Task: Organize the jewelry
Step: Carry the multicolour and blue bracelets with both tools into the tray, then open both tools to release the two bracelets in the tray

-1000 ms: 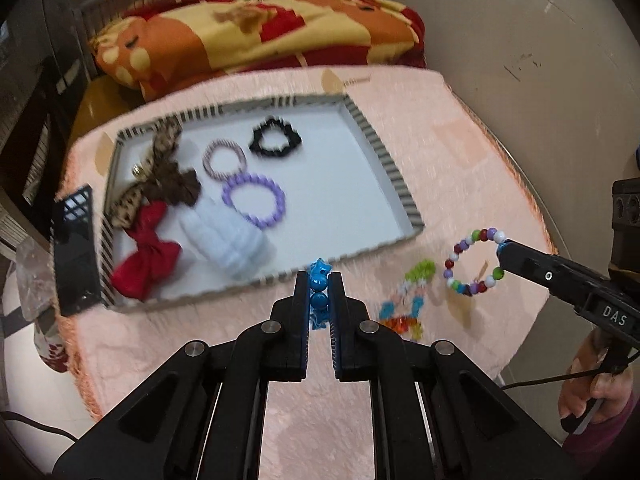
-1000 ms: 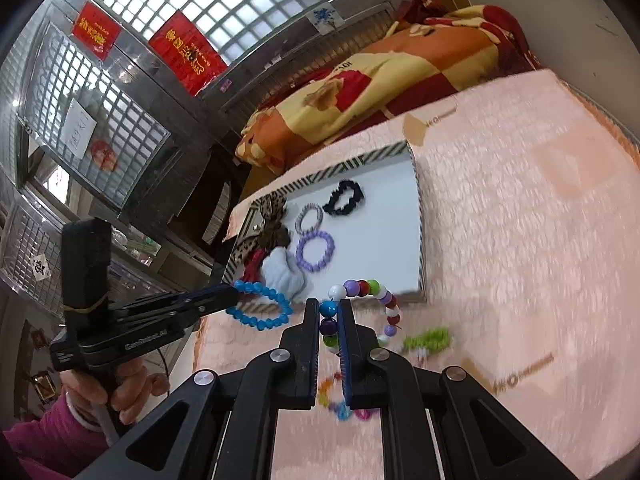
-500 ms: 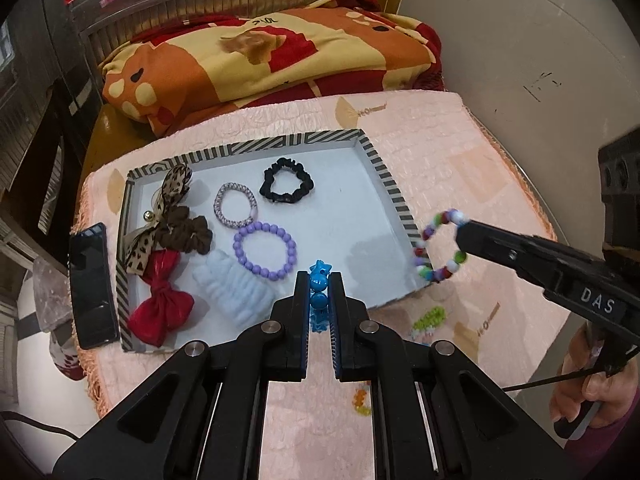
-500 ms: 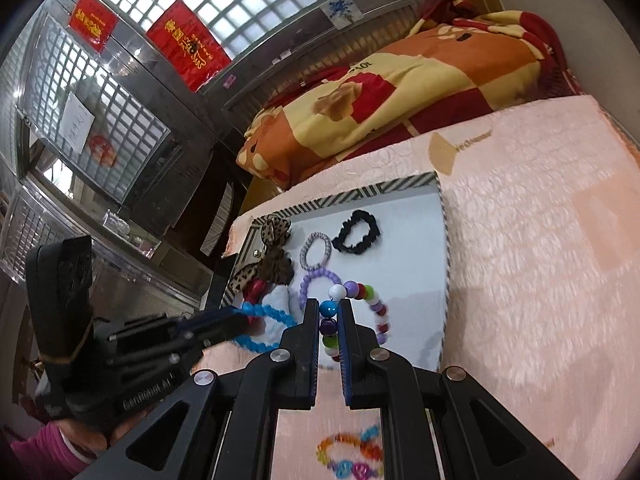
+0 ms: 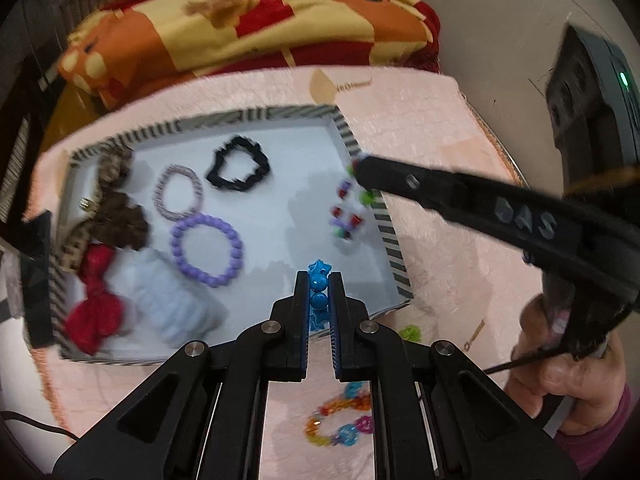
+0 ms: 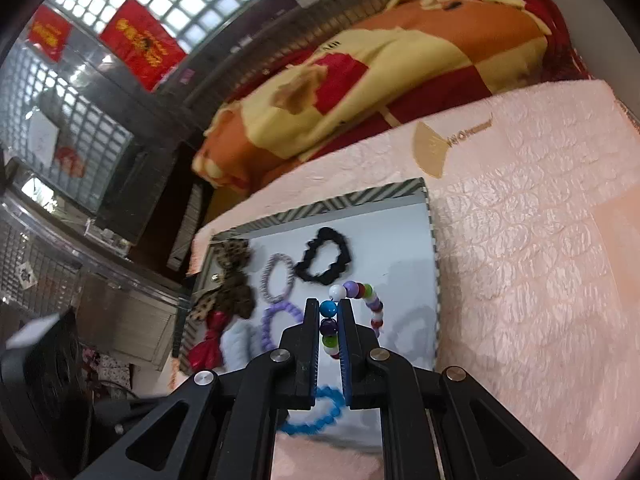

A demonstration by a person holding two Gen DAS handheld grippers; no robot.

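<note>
My left gripper [image 5: 319, 285] is shut on a blue bead bracelet [image 5: 319, 280] and holds it over the near edge of the striped-rim tray [image 5: 390, 236]. The blue bracelet also shows in the right wrist view [image 6: 316, 412]. My right gripper [image 6: 329, 322] is shut on a multicolour bead bracelet [image 6: 370, 304] above the tray's right part [image 6: 434, 264]; that bracelet appears blurred in the left wrist view [image 5: 346, 216]. In the tray lie a black scrunchie [image 5: 238, 168], a striped hair tie [image 5: 178, 192] and a purple bead bracelet [image 5: 206, 250].
The tray also holds leopard and brown bows [image 5: 116, 216], a red bow [image 5: 94, 308] and a pale blue scrunchie [image 5: 172, 304]. An orange bead bracelet [image 5: 340, 420] and a green piece [image 5: 410, 332] lie on the pink cloth [image 5: 440, 140]. A folded blanket [image 5: 240, 20] is behind.
Both grippers moved forward over the tray with their bracelets. The right gripper swung left, bringing the multicolour bracelet from beside the tray's right rim to above its inside.
</note>
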